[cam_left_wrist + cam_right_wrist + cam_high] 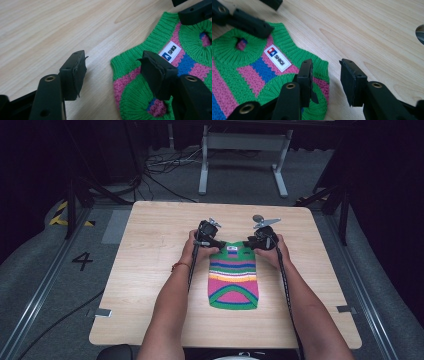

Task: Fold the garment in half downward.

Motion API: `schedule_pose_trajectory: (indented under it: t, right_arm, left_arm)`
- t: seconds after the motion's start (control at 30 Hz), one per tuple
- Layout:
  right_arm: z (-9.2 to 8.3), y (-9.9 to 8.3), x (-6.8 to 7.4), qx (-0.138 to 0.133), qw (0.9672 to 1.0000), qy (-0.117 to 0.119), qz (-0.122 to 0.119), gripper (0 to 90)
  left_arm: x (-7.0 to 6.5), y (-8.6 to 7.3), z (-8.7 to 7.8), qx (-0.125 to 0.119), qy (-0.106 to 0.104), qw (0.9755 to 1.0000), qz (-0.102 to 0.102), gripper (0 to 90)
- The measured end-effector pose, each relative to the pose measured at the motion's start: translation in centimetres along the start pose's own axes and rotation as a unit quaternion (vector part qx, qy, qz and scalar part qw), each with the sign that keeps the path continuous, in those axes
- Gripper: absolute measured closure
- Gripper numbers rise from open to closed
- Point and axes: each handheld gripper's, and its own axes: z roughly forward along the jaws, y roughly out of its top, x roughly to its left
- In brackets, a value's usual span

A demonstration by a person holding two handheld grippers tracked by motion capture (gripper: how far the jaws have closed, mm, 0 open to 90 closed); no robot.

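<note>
Both open jaws astride the striped sweater's (pixel 233 277) top corners.

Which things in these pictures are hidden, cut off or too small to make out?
- Sweater: its underside and back are hidden against the table in all views.
- Label: in the left gripper view the near jaw covers its lower end; in the high view it is too small to read.
- Left gripper, right gripper: in the high view the hands hide the jaws.
- Grey shape: cut by the right gripper view's edge, unidentifiable.
</note>
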Motion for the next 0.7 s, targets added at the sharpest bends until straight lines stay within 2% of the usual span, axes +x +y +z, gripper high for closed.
schedule_pose_trajectory:
  t: [0.07,0.17,0.23,0.3,0.37,0.4,0.43,0.5,0.57,0.7]
  right_arm:
    - [0.1,0.1,0.0,-0.002,1.0000,0.000,0.003,62.2]
    - [0.6,0.2,-0.2,0.009,0.9999,-0.007,0.003,60.8]
    - [0.9,0.2,-0.2,0.010,0.9999,-0.002,0.009,60.8]
    - [1.0,0.1,-0.3,0.011,0.9999,0.002,0.011,63.3]
    - [1.1,0.1,-0.2,0.015,0.9996,0.015,0.018,70.4]
    - [1.1,0.1,-0.2,0.015,0.9996,0.015,0.018,70.4]
    - [1.1,0.1,-0.2,0.015,0.9995,0.022,0.017,75.7]
    - [1.1,0.2,0.1,0.019,0.9994,0.024,0.015,80.1]
    - [1.0,0.2,0.3,0.018,0.9995,0.024,0.011,83.5]
    - [0.5,0.4,0.3,0.011,0.9997,0.023,0.003,84.3]
  left_arm:
    - [0.3,-0.3,0.2,-0.004,-0.002,0.9999,-0.012,39.1]
    - [0.4,-0.3,0.1,-0.006,-0.004,0.9999,-0.014,40.9]
    - [0.2,-0.3,0.1,-0.006,-0.006,1.0000,-0.003,46.3]
    - [0.0,-0.3,0.1,-0.005,-0.018,0.9998,-0.002,54.1]
    - [-0.1,-0.4,0.1,-0.009,-0.033,0.9994,-0.001,64.8]
    - [-0.1,-0.4,0.1,-0.009,-0.033,0.9994,-0.001,71.2]
    - [-0.1,-0.3,0.1,-0.005,-0.041,0.9992,0.000,71.2]
    - [-0.3,-0.3,0.2,-0.006,-0.039,0.9992,0.006,78.0]
    - [-0.6,-0.1,0.1,0.000,-0.030,0.9994,0.018,80.2]
    - [-0.9,0.2,-0.2,-0.004,-0.017,0.9992,0.036,81.2]
